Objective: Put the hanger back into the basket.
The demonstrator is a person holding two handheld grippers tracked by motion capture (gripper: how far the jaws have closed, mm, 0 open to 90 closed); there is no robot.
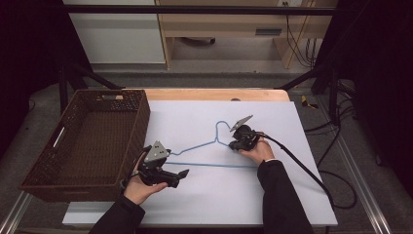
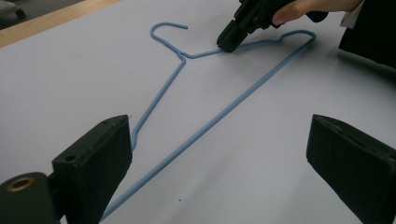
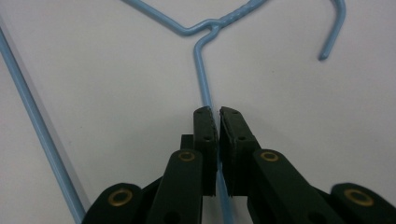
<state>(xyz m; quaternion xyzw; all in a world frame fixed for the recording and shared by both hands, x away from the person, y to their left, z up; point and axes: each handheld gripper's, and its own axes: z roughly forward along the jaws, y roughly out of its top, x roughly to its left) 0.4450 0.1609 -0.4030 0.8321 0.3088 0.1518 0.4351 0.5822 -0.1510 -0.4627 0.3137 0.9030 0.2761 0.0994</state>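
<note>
Nearest the high camera, two dark sleeves came in from the bottom edge. Left gripper (image 1: 182, 173) hovered over the pale blue mat (image 1: 272, 204), jaws spread wide with nothing between them, just beside the left end of the blue wire hanger (image 1: 199, 145). The hanger lay flat on the mat, hook pointing away. Farther on, right gripper (image 3: 218, 114) had its jaws pinched tight on the hanger's right shoulder wire, close below the neck twist. Left of the mat sat a brown wicker basket (image 1: 36, 168).
</note>
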